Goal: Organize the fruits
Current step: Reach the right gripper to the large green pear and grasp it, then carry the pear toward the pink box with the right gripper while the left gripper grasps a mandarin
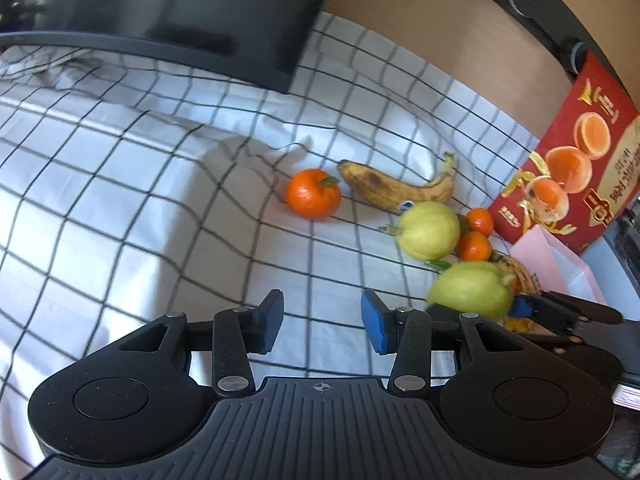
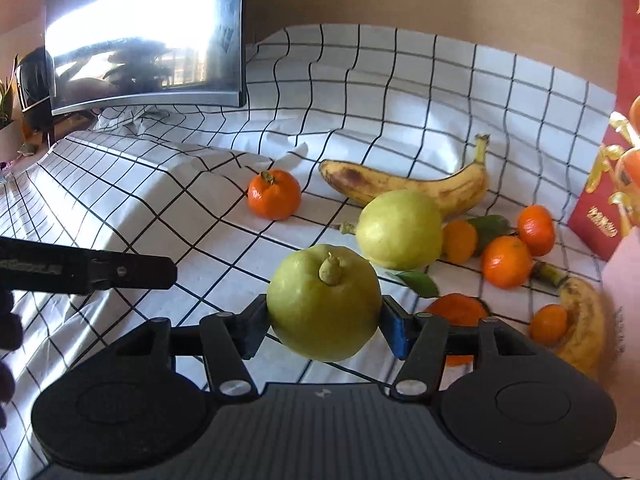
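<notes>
Yellow-green, the pear (image 2: 324, 304) sits pinched between the fingers of our right tool (image 2: 324, 320), stem end facing away from us, lifted above the checked cloth (image 2: 160, 216). Just ahead of it lie a second pear (image 2: 400, 230), a banana (image 2: 404, 188) and several tangerines (image 2: 506, 262). Our left tool (image 1: 322, 322) hangs spread, holding nothing, with a lone tangerine (image 1: 313, 194) well ahead.

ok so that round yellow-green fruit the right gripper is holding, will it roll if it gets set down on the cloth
Probably. The round yellow-green fruit looks nearly spherical with smooth skin, so it may roll. The wrinkled white checked cloth could slow it. The right gripper pinches it only at its sides, so it might also slip or turn in the grip.
</notes>
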Action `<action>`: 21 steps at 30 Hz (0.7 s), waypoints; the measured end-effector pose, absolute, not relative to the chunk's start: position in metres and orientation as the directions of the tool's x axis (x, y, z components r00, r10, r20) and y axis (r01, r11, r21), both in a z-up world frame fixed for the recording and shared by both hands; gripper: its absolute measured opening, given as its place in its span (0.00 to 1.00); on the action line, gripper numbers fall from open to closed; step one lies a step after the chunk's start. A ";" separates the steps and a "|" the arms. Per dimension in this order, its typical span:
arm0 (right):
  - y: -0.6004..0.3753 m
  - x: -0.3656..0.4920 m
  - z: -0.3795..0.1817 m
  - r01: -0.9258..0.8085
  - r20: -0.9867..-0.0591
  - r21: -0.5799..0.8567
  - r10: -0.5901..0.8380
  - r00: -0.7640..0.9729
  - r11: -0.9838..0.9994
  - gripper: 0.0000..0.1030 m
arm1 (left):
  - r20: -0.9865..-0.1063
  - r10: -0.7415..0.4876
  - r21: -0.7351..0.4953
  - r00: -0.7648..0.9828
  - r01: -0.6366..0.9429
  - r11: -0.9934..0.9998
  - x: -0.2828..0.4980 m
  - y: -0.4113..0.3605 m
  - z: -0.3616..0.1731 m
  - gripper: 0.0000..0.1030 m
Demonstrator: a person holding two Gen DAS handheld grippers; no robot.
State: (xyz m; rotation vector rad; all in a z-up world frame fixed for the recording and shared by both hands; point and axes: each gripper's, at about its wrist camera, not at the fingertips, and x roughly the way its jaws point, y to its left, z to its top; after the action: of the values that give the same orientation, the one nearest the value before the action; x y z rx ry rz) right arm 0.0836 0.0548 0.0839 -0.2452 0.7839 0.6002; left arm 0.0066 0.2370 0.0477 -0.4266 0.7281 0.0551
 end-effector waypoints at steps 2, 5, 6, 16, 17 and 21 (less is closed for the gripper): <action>0.042 0.076 0.091 -0.584 -0.721 0.001 0.406 0.562 0.812 0.57 | -0.647 -0.123 -0.348 0.753 -0.148 0.926 0.012 0.228 0.051 0.46; 0.016 0.061 0.102 -0.562 -0.724 -0.016 0.378 0.577 0.827 0.57 | -0.637 -0.204 -0.314 0.743 -0.008 0.950 0.027 0.202 0.058 0.46; 0.004 0.055 0.106 -0.549 -0.728 -0.025 0.361 0.582 0.835 0.57 | -0.638 -0.235 -0.299 0.733 0.046 0.953 0.033 0.189 0.060 0.46; -0.090 0.011 0.121 -0.349 -0.750 -0.126 0.141 0.647 0.929 0.57 | -0.627 -0.170 -0.027 0.760 0.196 0.980 0.102 0.137 0.082 0.47; -0.097 0.008 0.122 -0.329 -0.750 -0.123 0.129 0.648 0.936 0.57 | -0.629 -0.157 -0.004 0.761 0.198 0.980 0.108 0.140 0.083 0.47; -0.120 -0.003 0.122 -0.250 -0.749 -0.101 0.092 0.656 0.963 0.57 | -0.658 -0.111 -0.079 0.745 0.079 0.994 0.125 0.169 0.080 0.46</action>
State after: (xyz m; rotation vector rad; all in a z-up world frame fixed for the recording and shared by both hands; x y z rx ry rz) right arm -0.0032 -0.1196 0.1223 -0.2024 0.8346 0.1957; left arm 0.1247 0.1686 0.0802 -0.0471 0.7236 -0.1041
